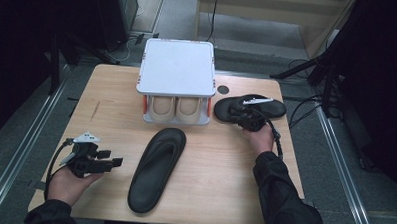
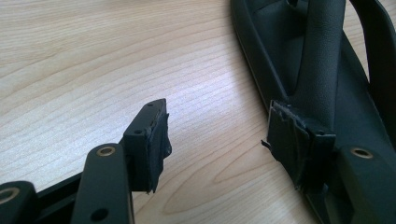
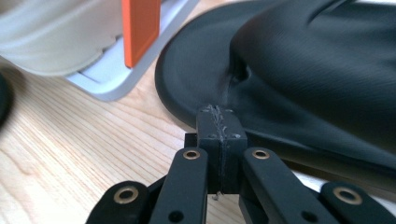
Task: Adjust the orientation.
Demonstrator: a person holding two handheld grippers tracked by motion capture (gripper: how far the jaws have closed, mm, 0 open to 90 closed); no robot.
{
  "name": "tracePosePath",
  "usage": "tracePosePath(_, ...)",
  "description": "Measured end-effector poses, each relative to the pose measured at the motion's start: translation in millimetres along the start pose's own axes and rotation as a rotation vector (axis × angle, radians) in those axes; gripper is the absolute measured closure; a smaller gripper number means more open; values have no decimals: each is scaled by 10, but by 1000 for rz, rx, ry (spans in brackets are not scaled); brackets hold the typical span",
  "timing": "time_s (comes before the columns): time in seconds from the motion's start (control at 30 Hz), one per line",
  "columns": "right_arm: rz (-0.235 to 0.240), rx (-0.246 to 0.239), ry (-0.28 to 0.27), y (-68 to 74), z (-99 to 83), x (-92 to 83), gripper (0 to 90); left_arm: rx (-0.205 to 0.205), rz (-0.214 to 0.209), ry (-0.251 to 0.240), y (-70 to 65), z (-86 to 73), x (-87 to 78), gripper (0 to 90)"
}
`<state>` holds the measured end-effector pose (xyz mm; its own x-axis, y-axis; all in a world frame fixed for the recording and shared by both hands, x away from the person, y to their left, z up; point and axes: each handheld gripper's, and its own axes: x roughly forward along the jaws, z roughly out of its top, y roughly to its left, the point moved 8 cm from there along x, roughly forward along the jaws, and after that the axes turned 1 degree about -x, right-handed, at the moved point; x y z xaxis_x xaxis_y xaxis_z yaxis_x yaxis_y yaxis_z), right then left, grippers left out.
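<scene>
- The right gripper (image 1: 242, 115) sits at the far right of the light wooden table (image 1: 219, 183), over the black rubber flip-flop sandal lying crosswise there (image 1: 266, 108). In the right gripper view its two black jaws are pressed together pad to pad with nothing between them, and their tip (image 3: 220, 122) is at the near rim of this sandal's sole (image 3: 299, 60); whether it touches the rim I cannot tell.
- This far-right sandal lies just right of the grey two-level shoe rack with a white flat top and orange side posts (image 1: 177, 67). A pair of beige shoes (image 1: 175, 107) stands on the rack's lower shelf.
- The second black flip-flop sandal (image 1: 157, 168) lies lengthwise in the middle of the table, near the person, its far end close to the rack's front.
- The left gripper (image 1: 112, 158) is held at the near left of the table, pointing right toward the middle sandal. Its jaws stand wide apart and hold nothing. In the left gripper view one pad (image 2: 156, 144) is over bare wood, and the other is in front of the sandal's strap (image 2: 322, 56).
</scene>
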<state>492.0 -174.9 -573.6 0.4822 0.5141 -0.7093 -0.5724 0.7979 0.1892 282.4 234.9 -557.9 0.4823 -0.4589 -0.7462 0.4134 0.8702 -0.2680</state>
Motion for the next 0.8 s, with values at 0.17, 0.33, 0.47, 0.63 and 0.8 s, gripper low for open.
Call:
tracePosePath(0.17,-8,35,-60,-69,103,-203,900,1,-4,7,-13,0,12,393)
tracePosePath(0.33,-51,66,-65,-236,116,-367,900,6,-5,14,-19,-3,22,392)
tracePosePath(0.47,-78,72,-78,-383,164,-499,900,6,-5,14,-17,-3,25,392)
tracePosePath(0.63,-106,133,-99,-651,186,-618,900,10,-9,14,-32,3,31,392)
tracePosePath(0.8,-147,159,-113,-861,186,-608,900,15,-10,27,-52,-1,54,392)
